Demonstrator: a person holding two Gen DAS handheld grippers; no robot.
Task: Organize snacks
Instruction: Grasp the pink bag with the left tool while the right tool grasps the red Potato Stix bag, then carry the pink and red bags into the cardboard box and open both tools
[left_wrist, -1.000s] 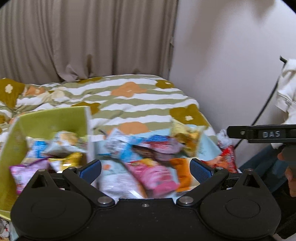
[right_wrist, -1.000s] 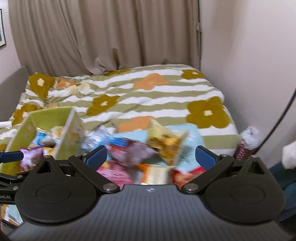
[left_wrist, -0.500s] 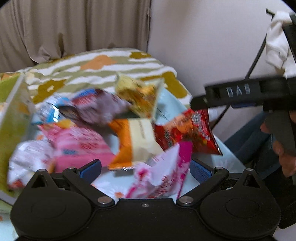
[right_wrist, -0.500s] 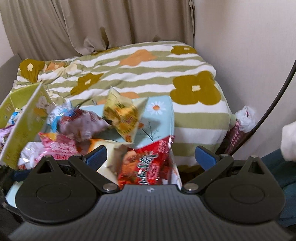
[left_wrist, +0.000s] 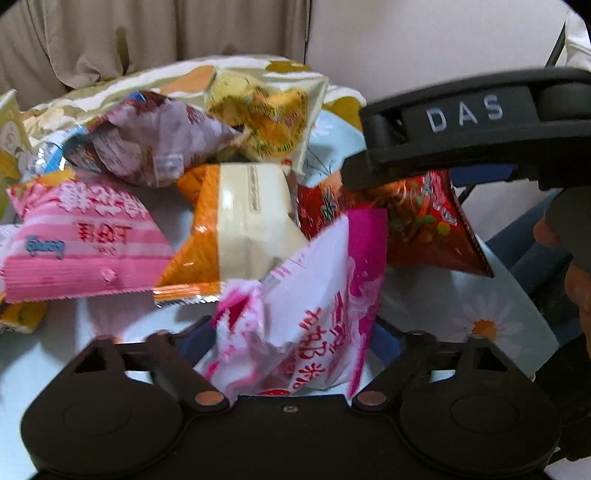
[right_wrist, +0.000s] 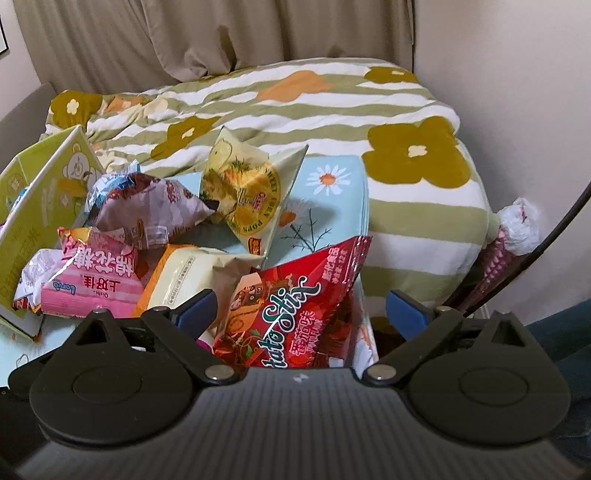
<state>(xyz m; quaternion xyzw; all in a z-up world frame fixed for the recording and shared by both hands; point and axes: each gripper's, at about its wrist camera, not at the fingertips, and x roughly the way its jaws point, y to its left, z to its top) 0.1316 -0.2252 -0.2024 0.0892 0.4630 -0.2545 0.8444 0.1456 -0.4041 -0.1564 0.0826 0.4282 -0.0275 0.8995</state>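
Loose snack packets lie heaped on a pale blue daisy-print surface (right_wrist: 332, 177). In the left wrist view my left gripper (left_wrist: 291, 341) is closing, and its blue pads press the crumpled sides of a pink-and-white packet (left_wrist: 314, 295) that stands between them. My right gripper (right_wrist: 301, 308) is open over a red Potato Stix packet (right_wrist: 295, 306); the left pad is close to it and the right pad stands apart. The same red packet (left_wrist: 417, 221) shows under the right tool's black DAS housing (left_wrist: 461, 125).
A green carton (right_wrist: 48, 192) with packets in it stands at the left. A yellow corn-pops packet (right_wrist: 243, 192), a purple one (right_wrist: 147, 206), a pink one (right_wrist: 96, 280) and an orange-cream one (left_wrist: 240, 221) crowd the pile. Behind is a flowered quilt (right_wrist: 295, 122); a black cable (right_wrist: 554, 236) hangs at the right.
Both grippers have dropped closer to the pile. The left jaws have narrowed from wide open onto the pink-and-white packet. The red packet now lies between the right jaws.
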